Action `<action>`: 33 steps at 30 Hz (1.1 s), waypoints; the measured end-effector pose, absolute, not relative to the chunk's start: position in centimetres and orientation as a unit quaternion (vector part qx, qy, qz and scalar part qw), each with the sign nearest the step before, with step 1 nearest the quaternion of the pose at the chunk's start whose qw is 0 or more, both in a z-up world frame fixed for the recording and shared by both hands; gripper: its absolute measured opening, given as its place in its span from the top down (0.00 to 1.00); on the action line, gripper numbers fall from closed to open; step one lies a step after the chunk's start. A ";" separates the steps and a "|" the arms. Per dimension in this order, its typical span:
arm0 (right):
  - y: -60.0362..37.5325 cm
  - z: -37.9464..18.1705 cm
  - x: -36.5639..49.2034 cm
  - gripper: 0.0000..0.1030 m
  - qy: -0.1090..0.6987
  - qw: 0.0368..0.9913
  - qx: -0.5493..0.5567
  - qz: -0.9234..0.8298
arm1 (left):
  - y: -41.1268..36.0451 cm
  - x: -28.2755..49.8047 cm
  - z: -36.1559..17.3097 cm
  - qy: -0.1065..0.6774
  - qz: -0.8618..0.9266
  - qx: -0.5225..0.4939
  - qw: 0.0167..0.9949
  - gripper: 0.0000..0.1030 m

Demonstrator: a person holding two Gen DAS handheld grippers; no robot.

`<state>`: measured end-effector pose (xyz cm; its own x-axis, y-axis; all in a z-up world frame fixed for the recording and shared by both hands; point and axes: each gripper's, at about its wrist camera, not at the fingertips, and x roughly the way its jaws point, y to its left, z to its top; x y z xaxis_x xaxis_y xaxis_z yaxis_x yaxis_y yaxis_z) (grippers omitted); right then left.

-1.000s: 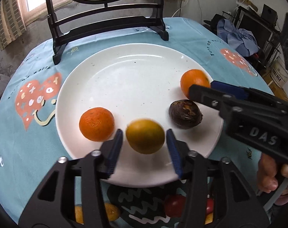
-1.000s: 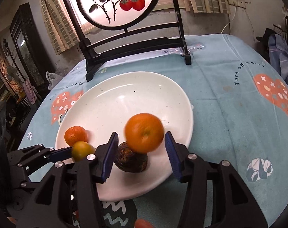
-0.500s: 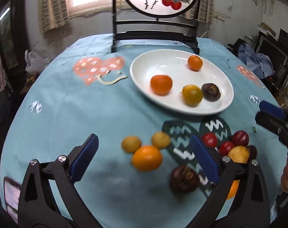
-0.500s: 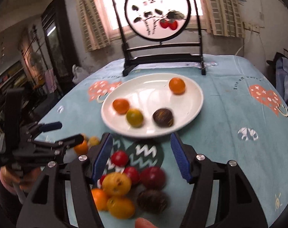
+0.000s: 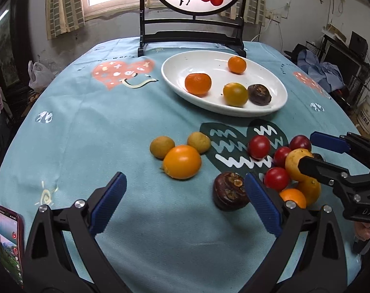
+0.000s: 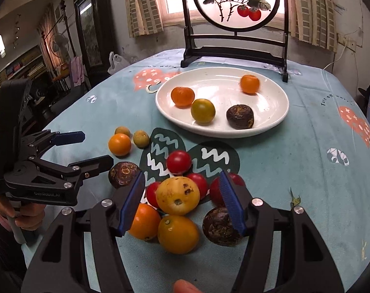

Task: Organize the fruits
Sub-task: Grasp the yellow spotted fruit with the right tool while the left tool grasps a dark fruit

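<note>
Loose fruit lies in 2 clusters on the blue tablecloth (image 5: 92, 127) near the white plate (image 6: 277, 112). The left gripper (image 5: 185, 202) hovers with its jaws spread wide and nothing between them, just short of an orange citrus (image 5: 182, 161) and a dark wrinkled fruit (image 5: 230, 191). The right gripper (image 6: 182, 201) hangs over the denser pile, its jaws closing around a spotted yellow fruit (image 6: 177, 195), though the pads do not yet appear to press it. Around that fruit sit red tomatoes (image 6: 178, 161), 2 more orange fruits and another dark one.

On the plate, at the far side of the table, rest 4 pieces: 2 tangerines (image 6: 182, 95), a yellow-green citrus (image 6: 202, 110) and a dark wrinkled fruit (image 6: 240, 116).

The round fruits look light, smooth and liable to roll; the tomatoes probably bruise under a hard squeeze. Gripping each across its widest middle, gently, seems safest.
</note>
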<state>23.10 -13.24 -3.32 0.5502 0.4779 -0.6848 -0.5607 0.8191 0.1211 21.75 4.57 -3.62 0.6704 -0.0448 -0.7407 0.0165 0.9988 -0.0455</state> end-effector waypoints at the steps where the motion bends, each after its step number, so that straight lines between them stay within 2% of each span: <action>1: -13.1 -3.5 23.1 0.45 0.373 0.877 -0.060 0.296 | 4.4 21.7 -3.6 0.407 -0.019 -0.016 0.913 0.04; 12: -12.7 -4.4 23.4 0.49 0.387 0.871 -0.076 0.293 | 3.8 21.2 -3.5 0.403 -0.030 -0.006 0.915 0.04; 18: -12.6 -4.6 23.4 0.54 0.389 0.870 -0.082 0.291 | 3.5 21.1 -3.6 0.403 -0.031 0.004 0.915 0.04; 21: -12.5 -4.6 23.3 0.60 0.388 0.870 -0.083 0.292 | 3.3 21.1 -3.7 0.406 -0.033 0.009 0.913 0.04; 26: -13.9 -3.7 23.7 0.62 0.377 0.881 -0.043 0.283 | 2.8 21.4 -4.3 0.418 -0.056 0.010 0.907 0.05; 29: -14.5 -3.4 24.0 0.62 0.376 0.885 -0.029 0.273 | 2.4 21.4 -4.5 0.418 -0.068 0.016 0.906 0.12; 33: -14.4 -3.4 24.0 0.62 0.378 0.885 -0.027 0.270 | 1.6 21.6 -5.0 0.425 -0.082 0.028 0.901 0.26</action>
<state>24.00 -14.39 -3.45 0.5677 0.4584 -0.6838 -0.4987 0.8524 0.1574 21.59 1.63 -5.03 0.6252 -0.1243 -0.7705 0.1719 0.9849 -0.0194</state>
